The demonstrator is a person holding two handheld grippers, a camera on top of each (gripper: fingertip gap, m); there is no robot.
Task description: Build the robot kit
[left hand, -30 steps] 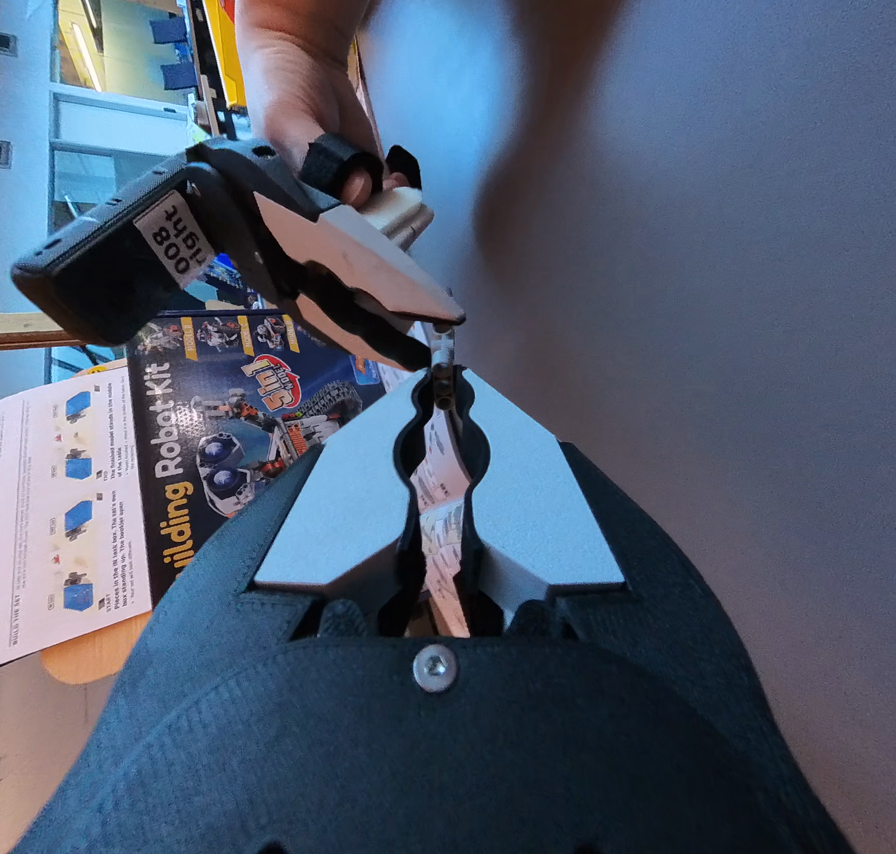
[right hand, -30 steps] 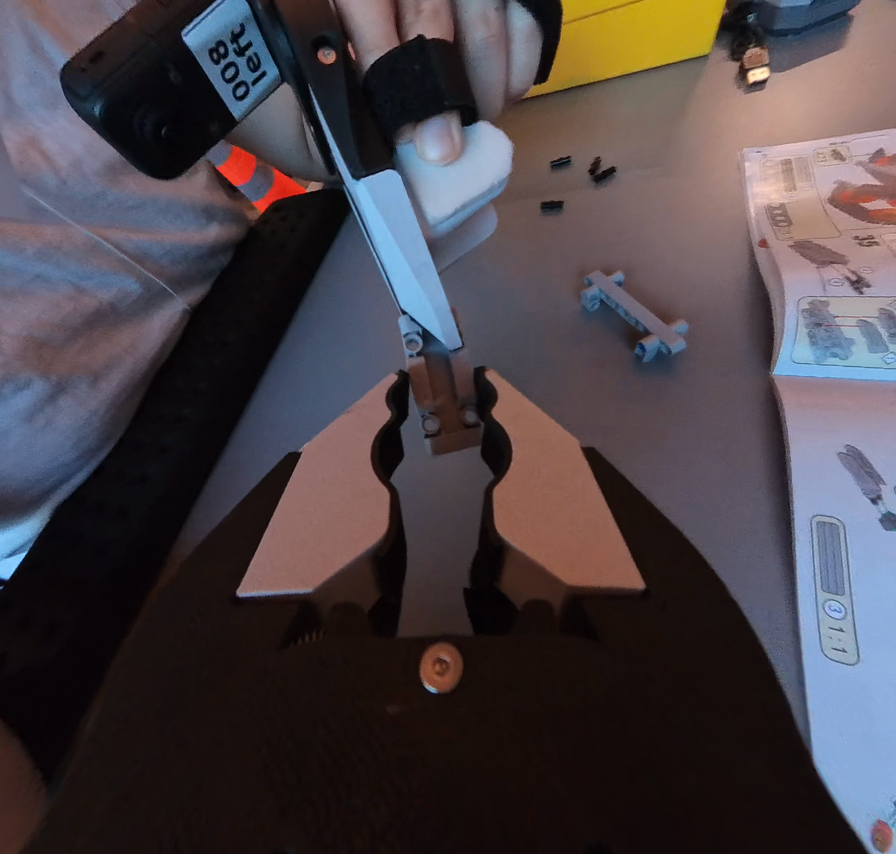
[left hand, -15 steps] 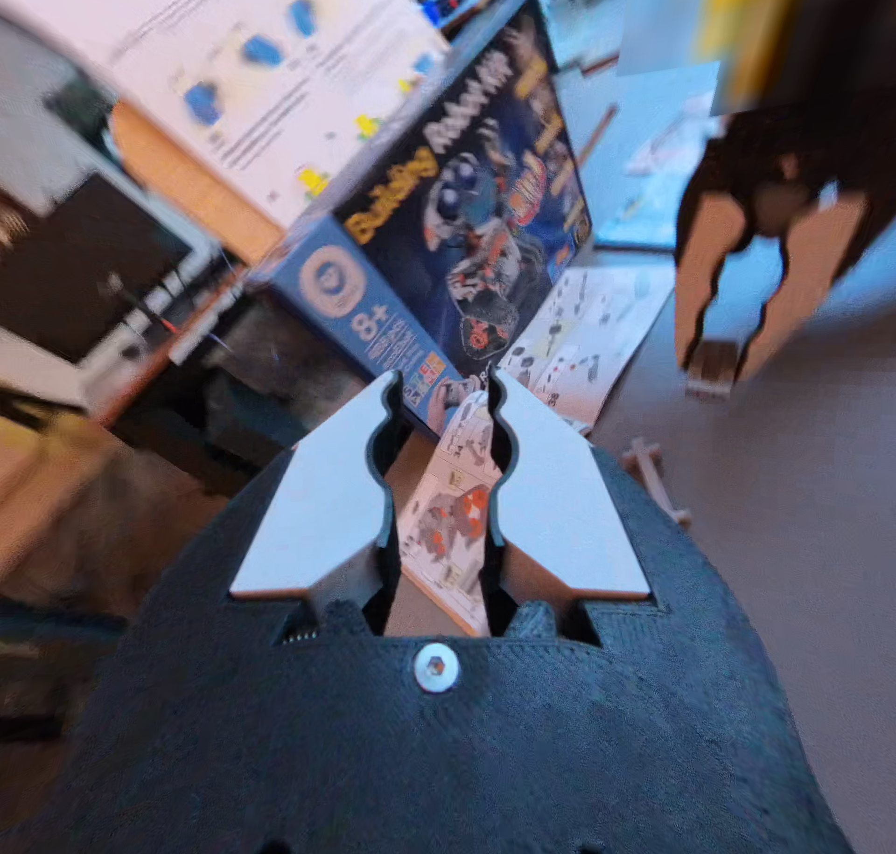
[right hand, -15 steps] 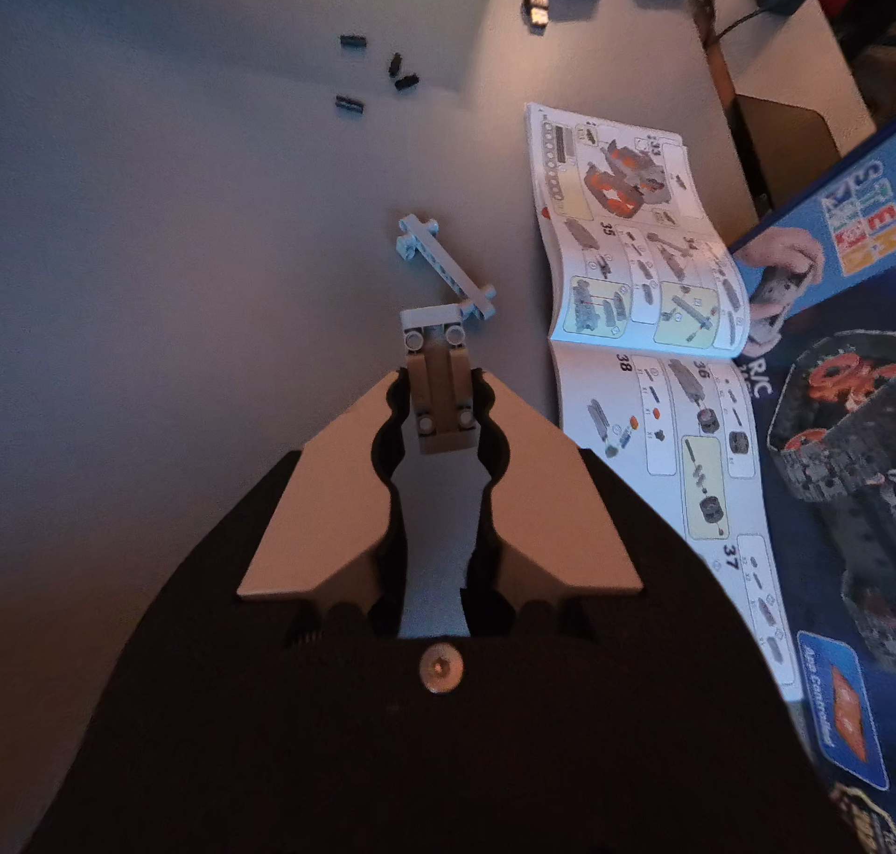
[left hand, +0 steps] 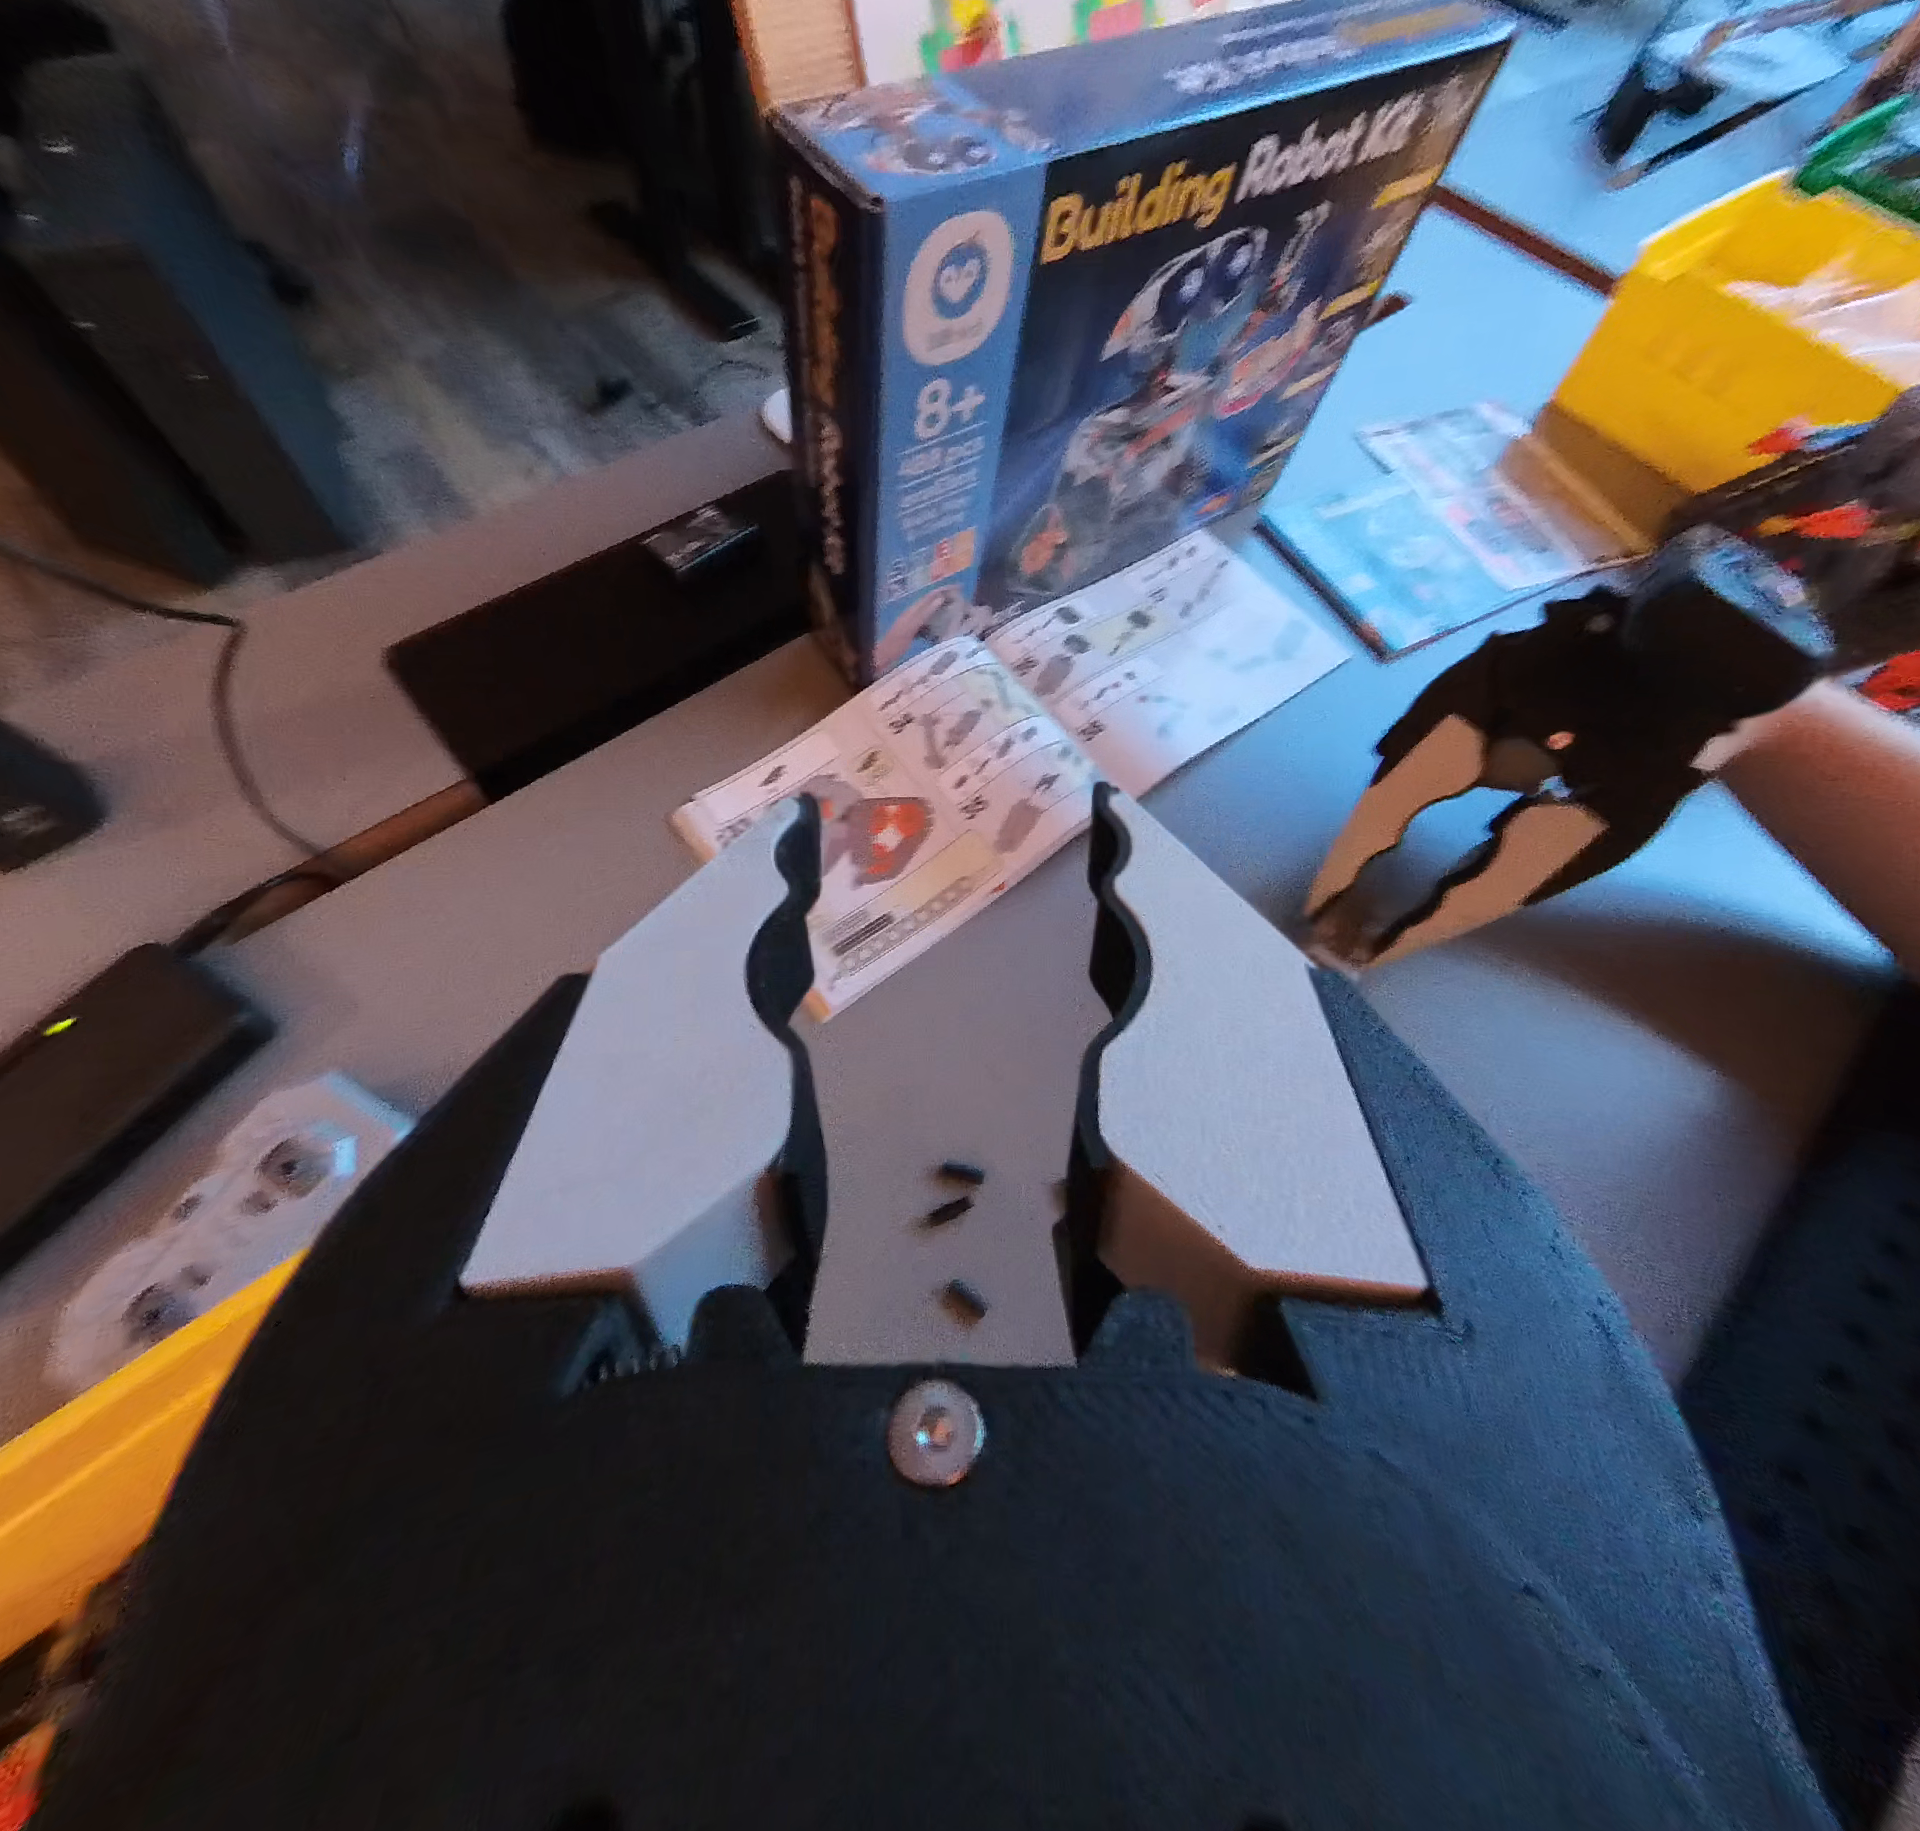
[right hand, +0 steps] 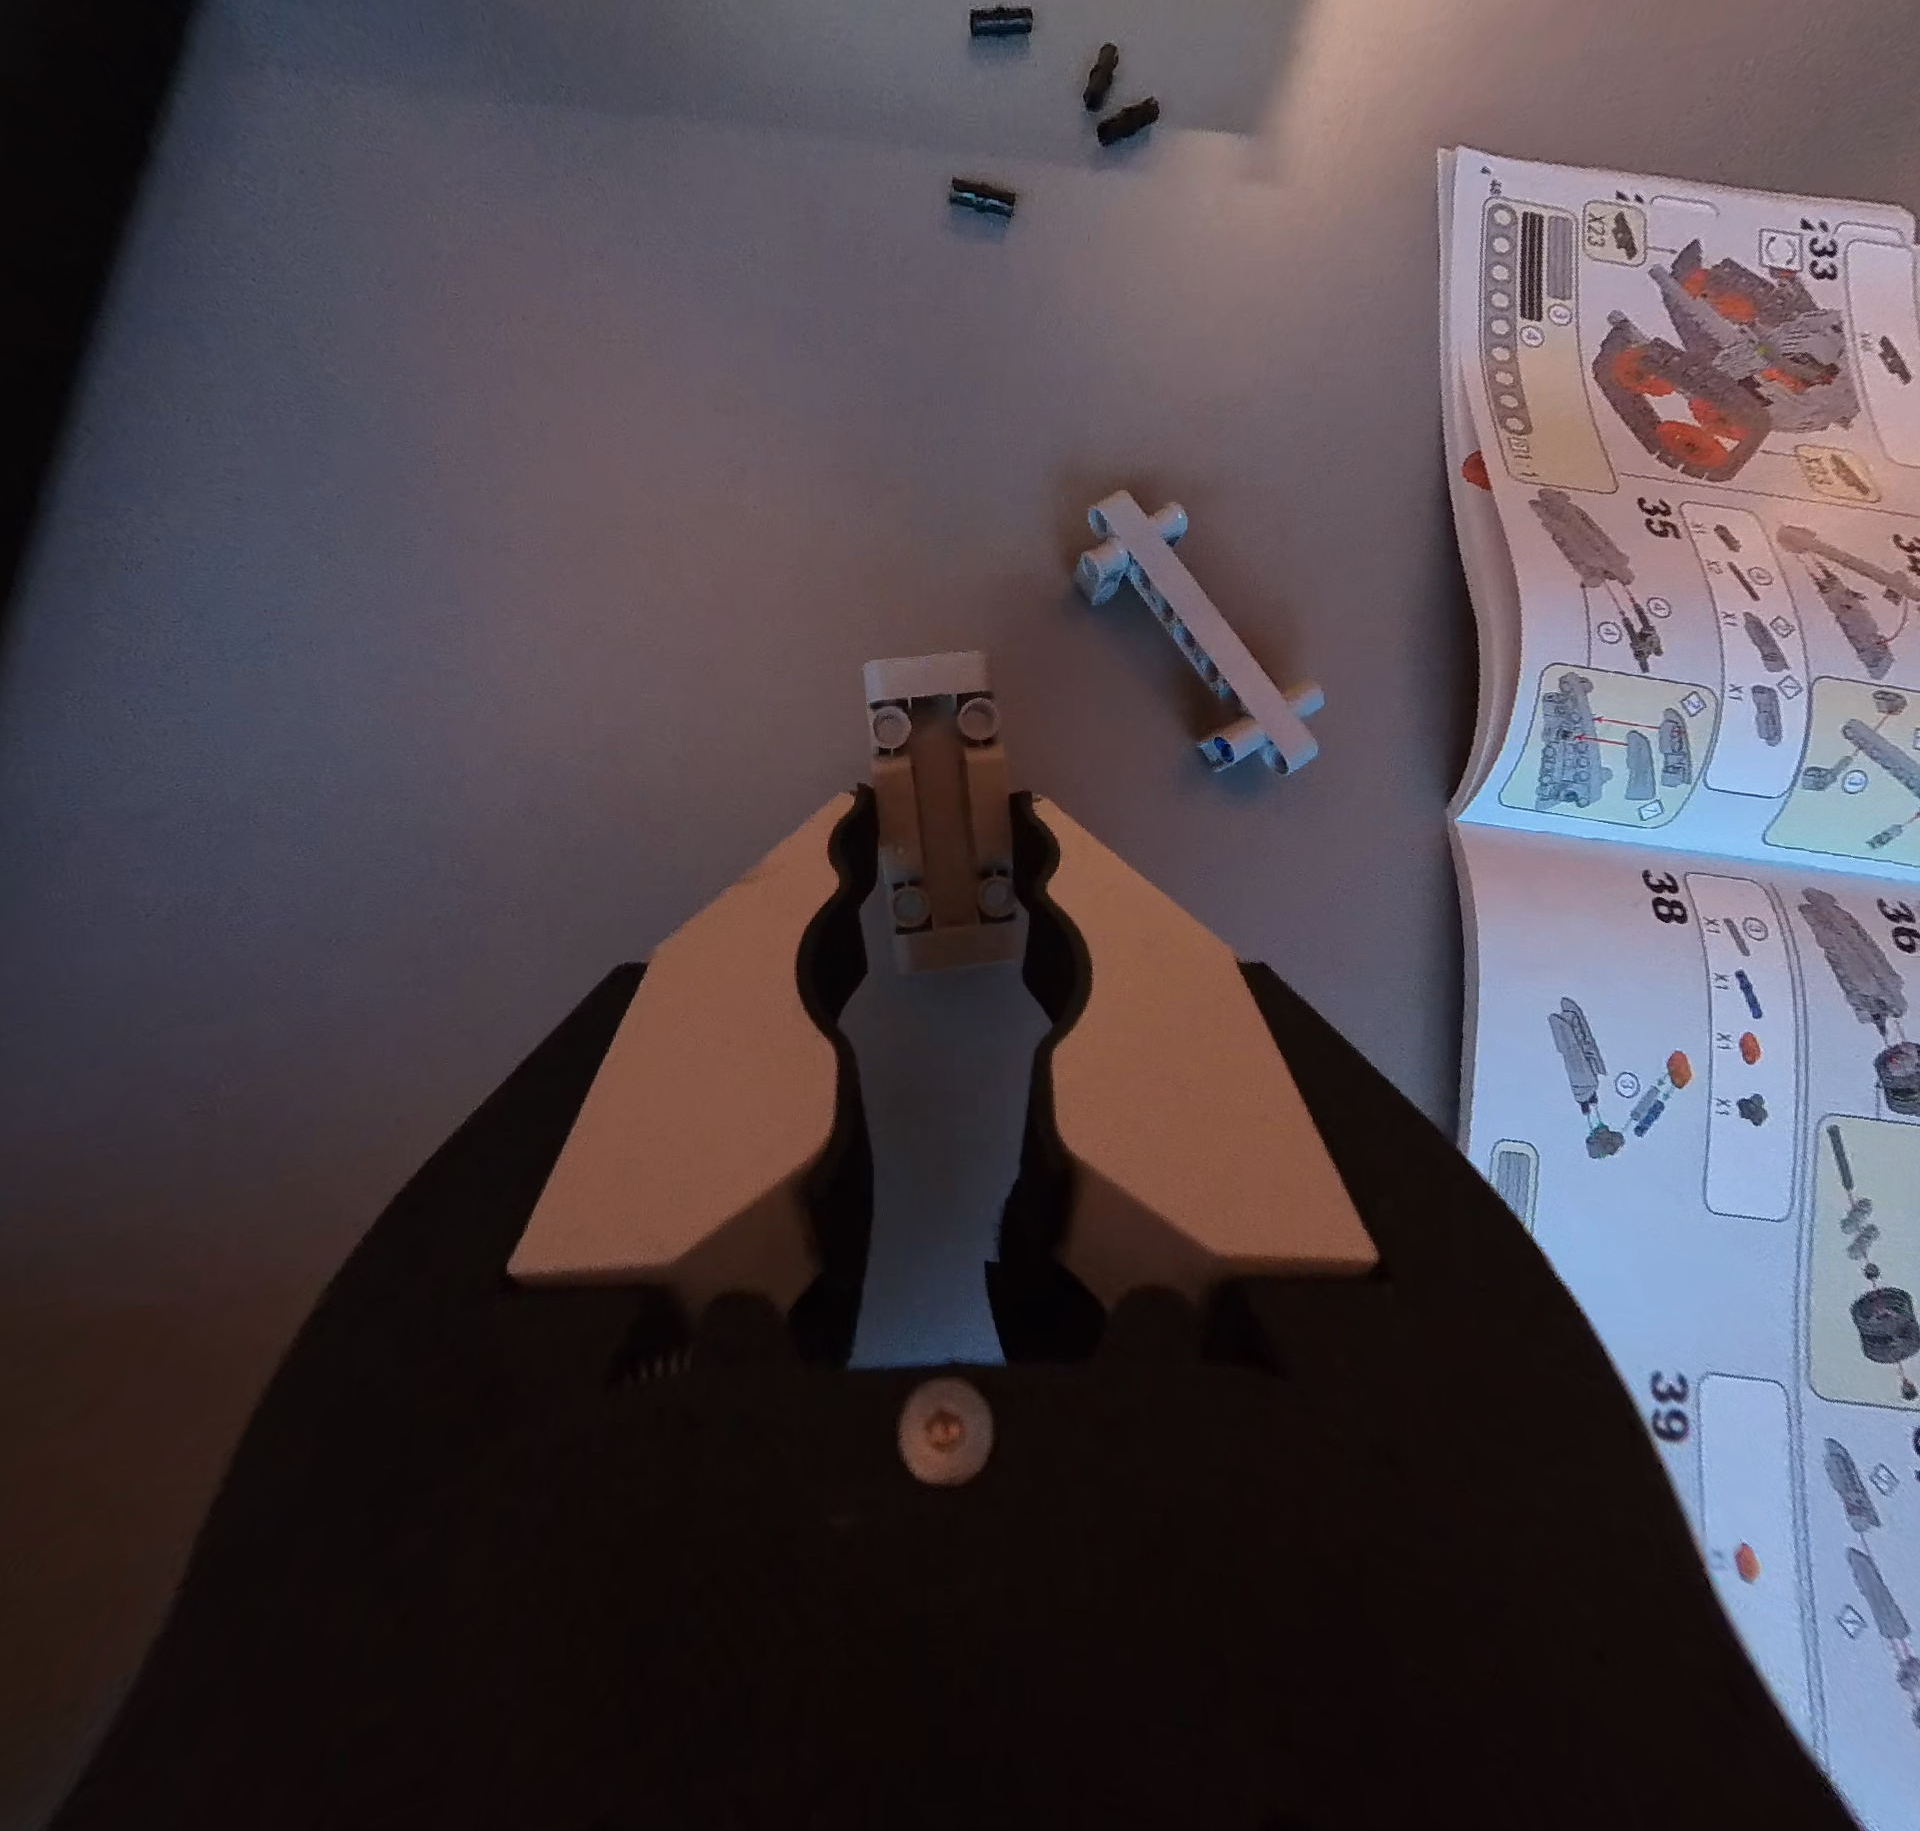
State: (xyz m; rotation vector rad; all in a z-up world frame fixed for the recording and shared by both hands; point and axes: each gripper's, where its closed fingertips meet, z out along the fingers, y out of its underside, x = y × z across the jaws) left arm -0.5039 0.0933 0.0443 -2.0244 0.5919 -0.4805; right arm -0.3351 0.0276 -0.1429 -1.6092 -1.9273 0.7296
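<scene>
My right gripper is shut on a small grey brick assembly and holds it just above the grey table. It also shows in the left wrist view, low over the table at the right. A grey beam with cross pieces lies to the right of the held assembly. My left gripper is open and empty above the table. Several small black pins lie on the table between its fingers; they also show in the right wrist view at the far side.
An open instruction booklet lies at the right, also in the left wrist view. A blue kit box stands behind it. A yellow bin is far right, another yellow bin and a grey controller at left. My left gripper's tips are some 25 cm from the grey controller.
The left gripper let go of the assembly, opened wide and swung away over the black pins. The right gripper carried the assembly lower toward the table near the grey beam.
</scene>
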